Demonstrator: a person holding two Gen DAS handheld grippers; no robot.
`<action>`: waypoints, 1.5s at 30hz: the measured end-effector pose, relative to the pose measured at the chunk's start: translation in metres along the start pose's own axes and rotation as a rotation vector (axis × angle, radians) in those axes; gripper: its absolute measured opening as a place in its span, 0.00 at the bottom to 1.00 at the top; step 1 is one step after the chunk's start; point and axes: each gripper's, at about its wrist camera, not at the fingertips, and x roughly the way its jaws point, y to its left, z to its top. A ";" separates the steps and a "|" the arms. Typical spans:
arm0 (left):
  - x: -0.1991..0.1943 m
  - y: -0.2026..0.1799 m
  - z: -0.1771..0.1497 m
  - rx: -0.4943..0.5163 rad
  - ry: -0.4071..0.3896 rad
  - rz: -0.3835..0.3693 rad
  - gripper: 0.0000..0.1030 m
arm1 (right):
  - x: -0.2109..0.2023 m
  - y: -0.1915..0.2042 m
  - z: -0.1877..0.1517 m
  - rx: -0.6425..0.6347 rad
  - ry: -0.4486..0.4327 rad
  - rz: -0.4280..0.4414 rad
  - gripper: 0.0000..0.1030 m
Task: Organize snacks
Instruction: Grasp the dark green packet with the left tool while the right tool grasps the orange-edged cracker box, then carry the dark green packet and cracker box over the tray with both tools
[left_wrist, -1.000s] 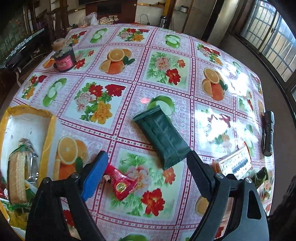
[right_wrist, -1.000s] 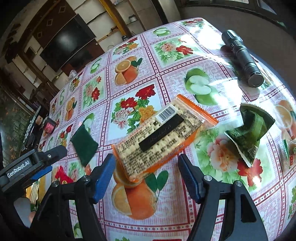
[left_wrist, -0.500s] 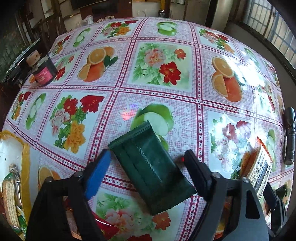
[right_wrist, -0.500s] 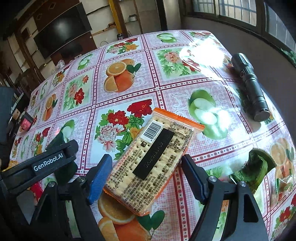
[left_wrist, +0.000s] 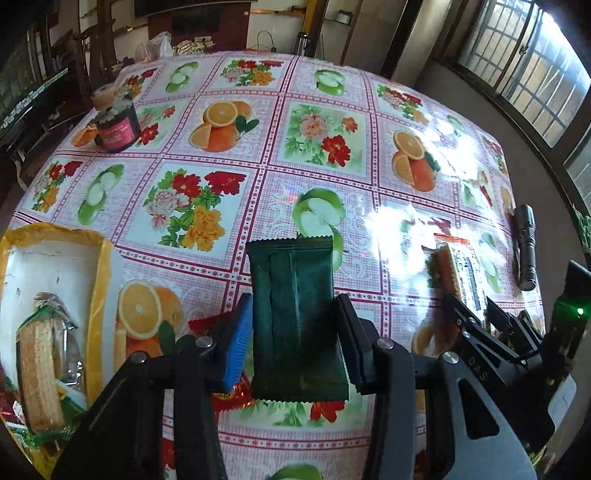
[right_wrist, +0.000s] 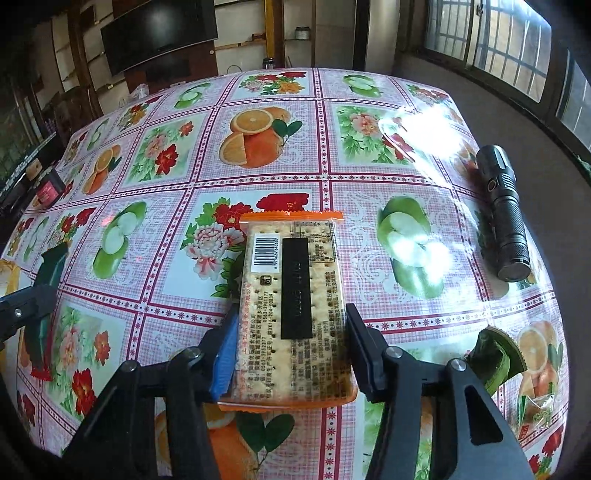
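A dark green snack packet (left_wrist: 295, 291) lies lengthwise between the pads of my left gripper (left_wrist: 293, 306). Its jaws are closing, and both pads press on the packet's long edges. An orange-edged cracker packet (right_wrist: 295, 266) with a barcode sits between the pads of my right gripper (right_wrist: 291, 314). These jaws are closing too, with both pads against the packet's sides. In the left wrist view, the cracker packet (left_wrist: 456, 269) and right gripper (left_wrist: 472, 310) are at the right. A red candy wrapper (left_wrist: 207, 325) lies partly hidden under the left finger.
A yellow-rimmed white box (left_wrist: 99, 280) at the left holds a wafer pack (left_wrist: 37, 373). A black flashlight (right_wrist: 504, 210) lies at the table's right edge. A crumpled green packet (right_wrist: 495, 354) is near the right gripper. A dark jar (left_wrist: 116, 125) stands far left.
The left jaws moved from the red candy over the green packet and closed on it. The right gripper rolled, and its jaws closed on the cracker packet, which now points straight ahead.
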 end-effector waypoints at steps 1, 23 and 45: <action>-0.008 0.000 -0.003 0.008 -0.016 0.000 0.45 | -0.004 -0.003 -0.003 0.011 -0.001 0.023 0.52; -0.134 0.096 -0.107 -0.027 -0.207 0.254 0.45 | -0.110 0.088 -0.054 0.031 -0.074 0.692 0.51; -0.163 0.164 -0.133 -0.126 -0.234 0.295 0.45 | -0.126 0.169 -0.064 -0.097 -0.038 0.772 0.51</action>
